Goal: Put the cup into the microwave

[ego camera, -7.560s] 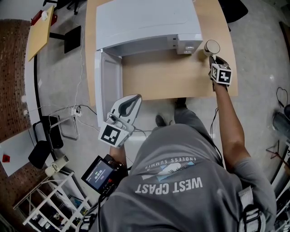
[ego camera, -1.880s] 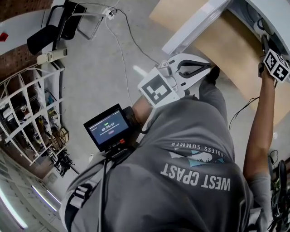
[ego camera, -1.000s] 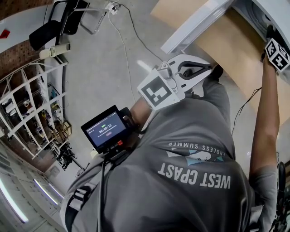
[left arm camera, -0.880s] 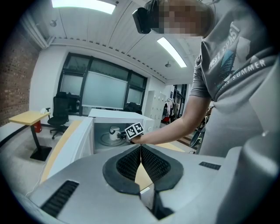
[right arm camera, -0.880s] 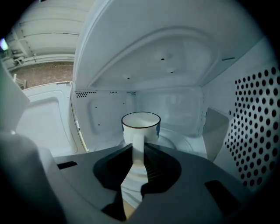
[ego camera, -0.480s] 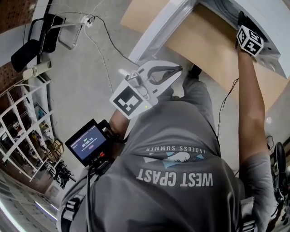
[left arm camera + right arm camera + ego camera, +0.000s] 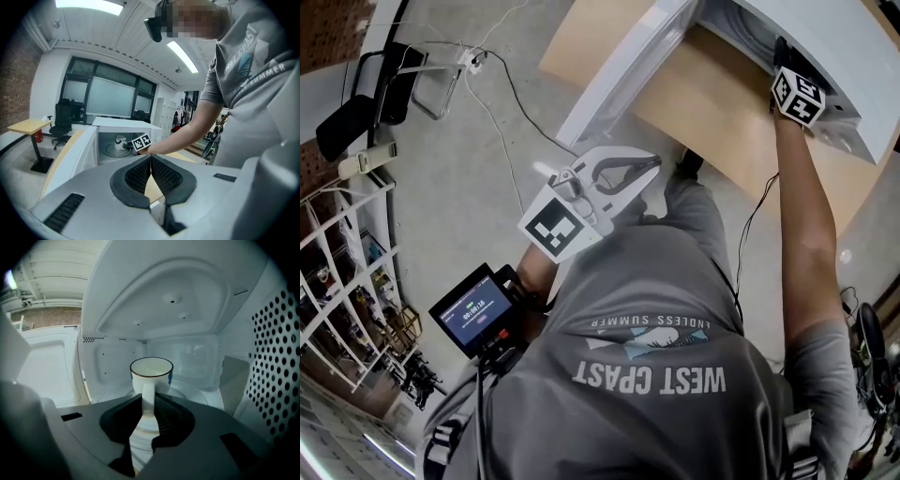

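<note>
The white cup (image 7: pixel 151 373) with a dark rim stands upright over the turntable inside the white microwave (image 7: pixel 187 296). Its handle runs back between the jaws of my right gripper (image 7: pixel 148 398), which is shut on it. In the left gripper view the cup (image 7: pixel 120 140) shows small inside the microwave (image 7: pixel 123 124), with the right gripper's marker cube (image 7: pixel 141 143) just in front. From the head view that marker cube (image 7: pixel 797 97) sits at the oven mouth; the cup is hidden there. My left gripper (image 7: pixel 151 161) is shut and empty, held back near the person's torso (image 7: pixel 652 167).
The microwave door (image 7: pixel 619 70) hangs open to the left over the wooden table (image 7: pixel 712 103). The cavity's perforated wall (image 7: pixel 276 357) is close on the right. A cable and power strip (image 7: pixel 471 58) lie on the floor; a small screen (image 7: pixel 478 309) hangs at the person's waist.
The cup, earlier on the table right of the microwave, is now inside the cavity with the right gripper. The head view has swung; the left gripper stays by the torso.
</note>
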